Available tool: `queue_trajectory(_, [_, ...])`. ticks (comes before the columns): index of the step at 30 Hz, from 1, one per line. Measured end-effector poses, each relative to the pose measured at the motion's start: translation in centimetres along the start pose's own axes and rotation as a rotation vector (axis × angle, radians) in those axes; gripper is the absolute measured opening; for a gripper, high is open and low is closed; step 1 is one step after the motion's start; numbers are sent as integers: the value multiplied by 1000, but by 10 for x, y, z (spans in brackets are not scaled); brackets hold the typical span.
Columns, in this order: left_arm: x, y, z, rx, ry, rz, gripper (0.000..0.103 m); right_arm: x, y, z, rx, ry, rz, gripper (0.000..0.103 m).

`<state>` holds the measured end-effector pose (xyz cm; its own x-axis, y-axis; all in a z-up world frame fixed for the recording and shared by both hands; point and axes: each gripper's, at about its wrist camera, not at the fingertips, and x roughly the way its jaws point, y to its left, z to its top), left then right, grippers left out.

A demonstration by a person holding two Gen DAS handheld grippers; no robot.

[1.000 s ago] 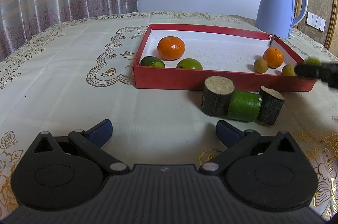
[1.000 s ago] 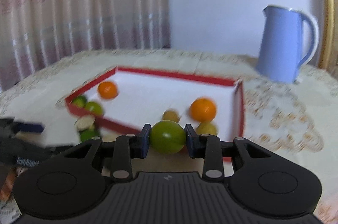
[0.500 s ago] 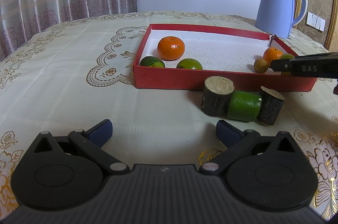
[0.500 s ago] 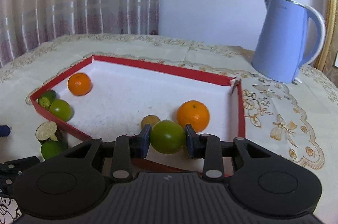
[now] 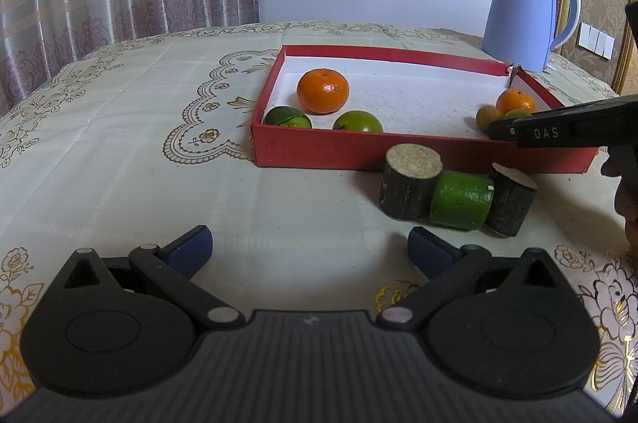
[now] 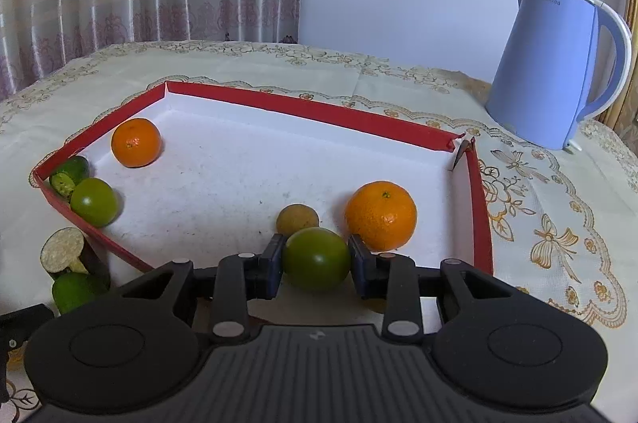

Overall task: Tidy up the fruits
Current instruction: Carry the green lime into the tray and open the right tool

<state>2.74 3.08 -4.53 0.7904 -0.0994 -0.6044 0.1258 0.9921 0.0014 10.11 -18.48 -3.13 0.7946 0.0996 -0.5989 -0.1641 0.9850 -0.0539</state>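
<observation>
Right gripper [image 6: 316, 260]: we had it clamped on a green tomato [image 6: 316, 258] over the red tray [image 6: 303, 108].
Left gripper [image 5: 310, 250]: we kept its jaws apart, empty.

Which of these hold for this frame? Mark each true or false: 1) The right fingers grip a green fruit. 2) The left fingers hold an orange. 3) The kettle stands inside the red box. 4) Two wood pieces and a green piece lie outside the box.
1) True: the right gripper is shut on the green fruit.
2) False: the left gripper is open, with nothing between its fingers.
3) False: the kettle stands on the tablecloth beyond the box.
4) True: the wood pieces and the green piece lie in front of the box.
</observation>
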Motion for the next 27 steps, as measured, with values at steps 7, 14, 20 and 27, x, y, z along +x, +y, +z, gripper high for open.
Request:
queue_trajectory(7, [0,0,0,0,0,0,103,-9,1,1,-9,-3,-3,37])
queue_trajectory(14, [0,0,0,0,0,0,103,-31,4,-5,-21,-37,6,44])
queue_trajectory(20, [0,-1,0,0,0,0,103,-63,3,-19,-8,-96,8,46])
queue_trajectory(27, [0,0,0,0,0,0,103,-104,2,-62,-46,-129,16,64])
